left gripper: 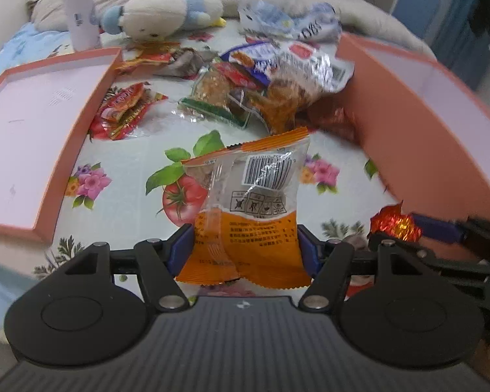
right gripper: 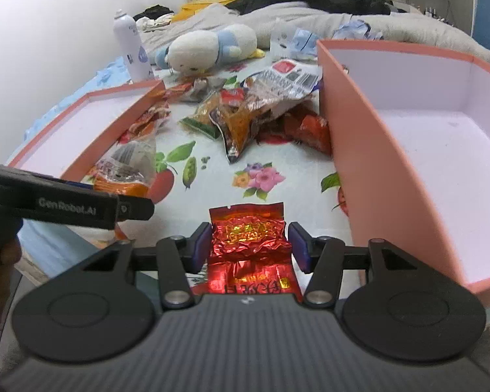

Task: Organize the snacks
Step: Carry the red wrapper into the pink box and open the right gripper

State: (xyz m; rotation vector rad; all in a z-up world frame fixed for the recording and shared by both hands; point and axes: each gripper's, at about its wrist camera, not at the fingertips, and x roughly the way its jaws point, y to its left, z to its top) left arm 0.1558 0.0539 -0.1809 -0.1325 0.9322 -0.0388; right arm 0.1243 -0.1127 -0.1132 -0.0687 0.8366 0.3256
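Note:
My left gripper (left gripper: 245, 248) is shut on an orange and clear snack packet (left gripper: 248, 209), held above the flowered sheet; the packet also shows in the right wrist view (right gripper: 127, 170). My right gripper (right gripper: 250, 245) is shut on a red foil snack packet (right gripper: 250, 238), seen at the right edge of the left wrist view (left gripper: 395, 222). A pile of mixed snack packets (left gripper: 254, 85) lies further back between two pink boxes; it also shows in the right wrist view (right gripper: 245, 111). The shallow pink lid (left gripper: 32, 124) is on the left, the deep pink box (right gripper: 408, 150) on the right.
A plush toy (left gripper: 166, 9), a white bottle (left gripper: 78, 6) and crumpled blue-white wrappers (left gripper: 287, 19) lie behind the pile. A grey blanket (right gripper: 310, 16) covers the back of the bed. The left gripper's body (right gripper: 65, 202) crosses the right wrist view at the left.

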